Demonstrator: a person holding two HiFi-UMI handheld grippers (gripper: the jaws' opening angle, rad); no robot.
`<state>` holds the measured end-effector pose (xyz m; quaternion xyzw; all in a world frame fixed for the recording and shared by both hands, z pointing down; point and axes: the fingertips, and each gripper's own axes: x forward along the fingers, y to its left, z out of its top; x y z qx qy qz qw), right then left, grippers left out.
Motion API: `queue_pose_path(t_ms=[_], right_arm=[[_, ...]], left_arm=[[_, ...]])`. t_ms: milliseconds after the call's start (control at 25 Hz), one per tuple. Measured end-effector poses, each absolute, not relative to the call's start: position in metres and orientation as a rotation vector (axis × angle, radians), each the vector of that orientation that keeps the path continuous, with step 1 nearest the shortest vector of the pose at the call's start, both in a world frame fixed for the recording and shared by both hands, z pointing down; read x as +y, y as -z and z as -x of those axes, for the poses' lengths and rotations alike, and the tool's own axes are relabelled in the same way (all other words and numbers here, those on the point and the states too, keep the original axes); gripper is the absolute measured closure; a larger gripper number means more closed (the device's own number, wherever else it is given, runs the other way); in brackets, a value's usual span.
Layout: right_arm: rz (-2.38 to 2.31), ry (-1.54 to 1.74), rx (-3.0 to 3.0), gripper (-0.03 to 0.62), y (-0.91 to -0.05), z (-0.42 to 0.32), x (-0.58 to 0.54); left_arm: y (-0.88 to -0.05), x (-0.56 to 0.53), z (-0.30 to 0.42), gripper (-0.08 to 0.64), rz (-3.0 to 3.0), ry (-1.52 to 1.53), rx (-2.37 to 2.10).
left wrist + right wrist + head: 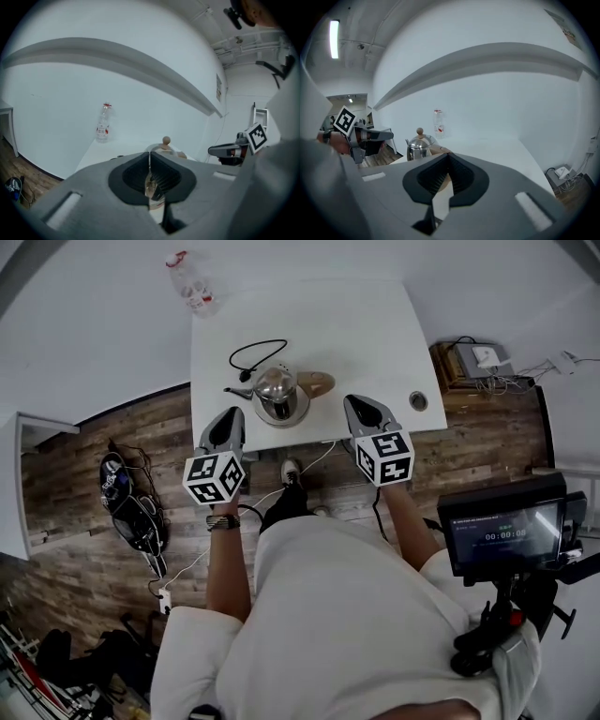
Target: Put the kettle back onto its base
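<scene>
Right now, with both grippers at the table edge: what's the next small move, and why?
Probably open the right gripper. It is shut and empty, and the kettle has its wooden handle pointing toward that side. One caveat: no bare base shows on the table, so the kettle may already sit on it.

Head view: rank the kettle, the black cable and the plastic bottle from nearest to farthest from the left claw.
1. The kettle, just ahead-right of the left claw.
2. The black cable, looped behind the kettle.
3. The plastic bottle, far left corner of the table.
</scene>
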<state>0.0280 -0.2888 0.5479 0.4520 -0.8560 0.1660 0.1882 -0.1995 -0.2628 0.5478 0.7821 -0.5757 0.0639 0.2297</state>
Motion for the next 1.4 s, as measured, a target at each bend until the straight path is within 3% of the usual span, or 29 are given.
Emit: queue_pose_path(t_ms=[680,1400], right_arm=[[-1.297,-0.19,-2.711,0.591,-0.367,-0.054,-0.174],[-1.399,-0.074,-2.697,0.591,-0.318,-0.06,-0.174]], left_arm=[[-0.382,-0.133,0.12,0.554,-2.492,-0.161,-1.708],[-0.328,-0.141,0.101,0.554,-2.707,-0.2,-1.673]])
